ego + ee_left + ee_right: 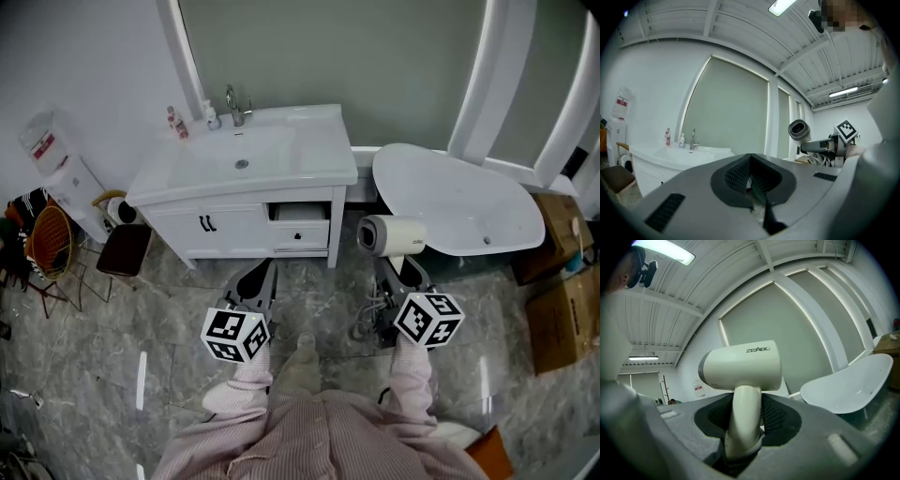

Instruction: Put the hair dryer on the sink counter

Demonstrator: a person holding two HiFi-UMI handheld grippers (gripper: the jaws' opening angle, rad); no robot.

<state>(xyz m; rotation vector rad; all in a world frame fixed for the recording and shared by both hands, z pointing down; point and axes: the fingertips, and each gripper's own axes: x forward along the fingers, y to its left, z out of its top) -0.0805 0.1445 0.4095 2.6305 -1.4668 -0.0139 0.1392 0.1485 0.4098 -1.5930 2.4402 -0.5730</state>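
The white sink desk (323,173) with a chrome tap (234,105) at its back edge stands against the wall. The cream-white plastic hair dryer (392,234) is not on the desk: it is in the air just to the right of the desk's front right corner, apart from it. The right gripper (746,412) pinches the hair dryer by its handle, both jaws pressing on it, and the barrel lies across above the jaws with its dark round end turned toward the desk. The left gripper (751,182) hangs in front of the desk, before its open drawer (300,214); its jaws seem pressed together with nothing between them, though that view is dim
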